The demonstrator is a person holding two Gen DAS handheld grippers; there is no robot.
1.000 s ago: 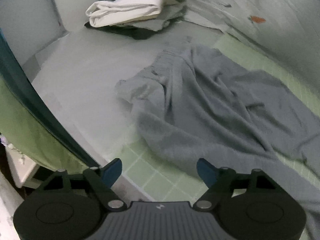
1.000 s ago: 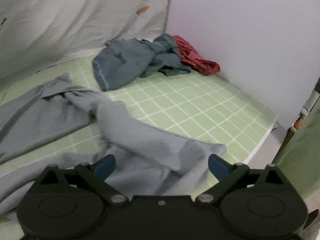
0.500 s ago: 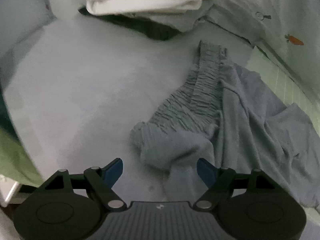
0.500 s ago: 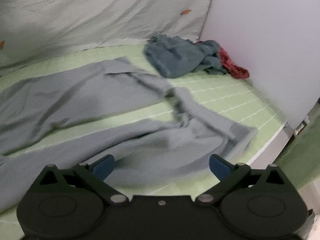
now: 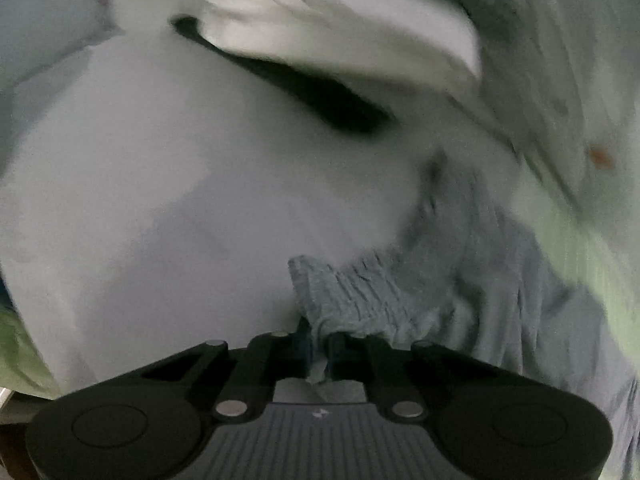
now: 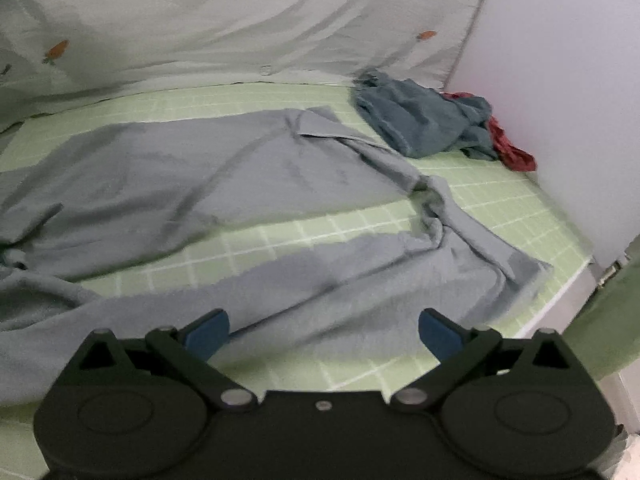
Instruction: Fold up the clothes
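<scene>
Grey trousers lie spread across the green checked mat, both legs stretching to the right. Their gathered elastic waistband rests on a pale grey sheet in the left wrist view. My left gripper is closing its jaws, and a corner of the waistband is pinched between them. My right gripper is open, its blue pads wide apart just above the nearer trouser leg, with nothing gripped.
A folded white garment tops a pile with a dark piece beneath, at the far end of the sheet. A crumpled teal garment and a red one sit by the white wall. A carrot-print quilt lines the back.
My left gripper moved up to the waistband and went from wide open to pinching its corner. My right gripper swung along the trouser legs and stayed open.
</scene>
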